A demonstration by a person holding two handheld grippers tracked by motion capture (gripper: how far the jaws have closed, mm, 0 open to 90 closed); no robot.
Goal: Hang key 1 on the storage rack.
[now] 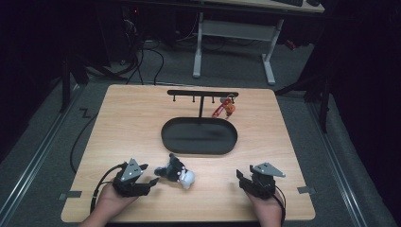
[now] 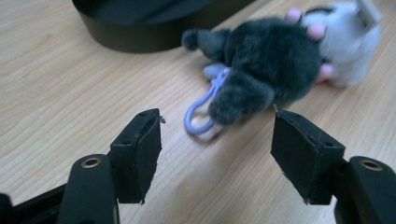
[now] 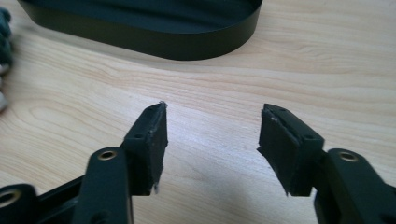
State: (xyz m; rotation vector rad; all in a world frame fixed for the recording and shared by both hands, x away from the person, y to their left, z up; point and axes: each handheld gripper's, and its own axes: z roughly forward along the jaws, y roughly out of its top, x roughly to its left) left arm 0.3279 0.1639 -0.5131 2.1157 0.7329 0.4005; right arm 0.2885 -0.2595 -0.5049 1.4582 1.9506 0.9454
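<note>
- grey and white plush keychain (image 1: 176, 172) lying on its side on the wooden table (image 1: 132, 123), just in front of the black oval tray (image 1: 198, 136) and between the two grippers.
- pale blue clip loop (image 2: 201, 114) flat on the wood at the toy's near end, just ahead of the left gripper (image 2: 217, 140).
- left gripper (image 1: 153, 181) low on the table, jaws wide, nothing between them, aimed at the loop and the dark fur.
- right gripper (image 1: 242, 178) well to the toy's right, jaws moderately apart and empty, facing bare wood and the tray's rim (image 3: 201, 46).
- black hook rack (image 1: 202, 93) above the tray, a red keychain (image 1: 223, 108) hanging near its right end, other pegs free.
- looks like the reach-for-the-toy step, pick not yet made.
- next, probably: ease the left gripper forward, close on the loop or the body, lift toward a free peg.
</note>
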